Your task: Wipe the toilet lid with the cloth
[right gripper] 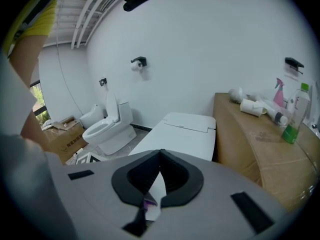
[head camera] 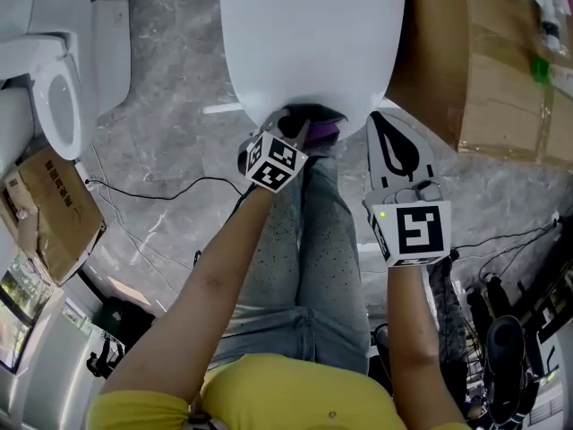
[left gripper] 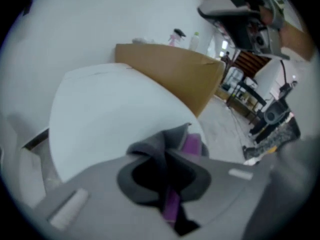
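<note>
The left gripper [head camera: 291,137] is squeezed tight on the cloth [head camera: 315,125]. The cloth is grey with a purple part, and it bunches up right between the jaw tips and pokes out past them. In the left gripper view, the cloth [left gripper: 172,136] sits at the near, rounded edge of the white toilet lid [left gripper: 110,119], which spreads out ahead of the gripper. The lid [head camera: 313,34] is down. The right gripper [head camera: 385,128] is just beside the left one, off the side of the lid. In the right gripper view its jaw tips meet and hold nothing [right gripper: 160,156], and the lid [right gripper: 182,134] lies ahead of it. A cardboard box [head camera: 483,70] stands past the right gripper, close to the lid, with a green bottle [right gripper: 292,114] and a pink spray bottle [right gripper: 278,91] on top. Another toilet [head camera: 54,106] with its lid up stands far out on the left gripper's side.
</note>
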`<state>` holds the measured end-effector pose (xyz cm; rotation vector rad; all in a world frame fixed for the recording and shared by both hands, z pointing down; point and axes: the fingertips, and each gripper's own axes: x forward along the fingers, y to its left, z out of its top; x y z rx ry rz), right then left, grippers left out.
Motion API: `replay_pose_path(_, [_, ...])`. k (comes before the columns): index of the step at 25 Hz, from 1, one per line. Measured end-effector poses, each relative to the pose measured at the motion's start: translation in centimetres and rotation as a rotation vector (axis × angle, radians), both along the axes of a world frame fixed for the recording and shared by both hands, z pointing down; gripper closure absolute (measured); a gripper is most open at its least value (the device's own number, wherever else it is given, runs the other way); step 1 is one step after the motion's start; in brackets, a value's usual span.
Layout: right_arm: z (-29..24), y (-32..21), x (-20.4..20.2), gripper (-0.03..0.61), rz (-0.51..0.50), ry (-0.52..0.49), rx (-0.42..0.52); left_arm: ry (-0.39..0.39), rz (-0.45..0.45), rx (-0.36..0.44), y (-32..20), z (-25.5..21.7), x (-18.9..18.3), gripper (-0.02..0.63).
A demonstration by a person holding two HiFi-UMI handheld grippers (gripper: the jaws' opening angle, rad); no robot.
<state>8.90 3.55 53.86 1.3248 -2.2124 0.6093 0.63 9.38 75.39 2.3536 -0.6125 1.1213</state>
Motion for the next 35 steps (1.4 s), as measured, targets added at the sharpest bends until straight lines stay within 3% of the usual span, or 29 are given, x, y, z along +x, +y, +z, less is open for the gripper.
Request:
replay_pose_path(3, [-0.3, -0.3, -0.8, 0.563, -0.02, -0.007, 0.008, -0.048, -0.115, -0.022, -0.7, 0.2, -5.7, 0.592])
replay_pose_path(6, [-0.3, -0.5, -0.8, 0.563, -0.03, -0.007, 0.009, -0.105, -0.177, -0.025, -1.8, 0.3, -9.4, 0.592])
replay_pose_path(9, [-0.3, -0.8, -0.7, 0.563, -0.036, 0.002, 0.004, -0.149, -0.221, -0.035, -3.0, 0.4, -11.4, 0.592])
replay_pose_path(16, [0.3, -1.0, -0.5, 0.563, -0.059, 0.033, -0.041, -0.236, -0.394, -0.202, -4.7, 0.2, -13.0, 0.594])
replay_pose_path(19, [-0.4, -1.3, -0.7, 0.563, -0.074, 0.047, -0.048, -0.244, -0.368, -0.204, -5.7, -1.2, -12.5, 0.594])
replay_pose_path(24, [-1.6, -2.0, -1.0, 0.563, -0.084, 0.06, -0.056, -0.213, -0.284, -0.142, -7.3, -4.7, -10.6, 0.594])
replay_pose_path(35, [-5.1, -2.4, -1.8, 0.563, -0.067, 0.067, -0.059, -0.146, -0.32, -0.064, -8.0, -11.8, -9.2, 0.594])
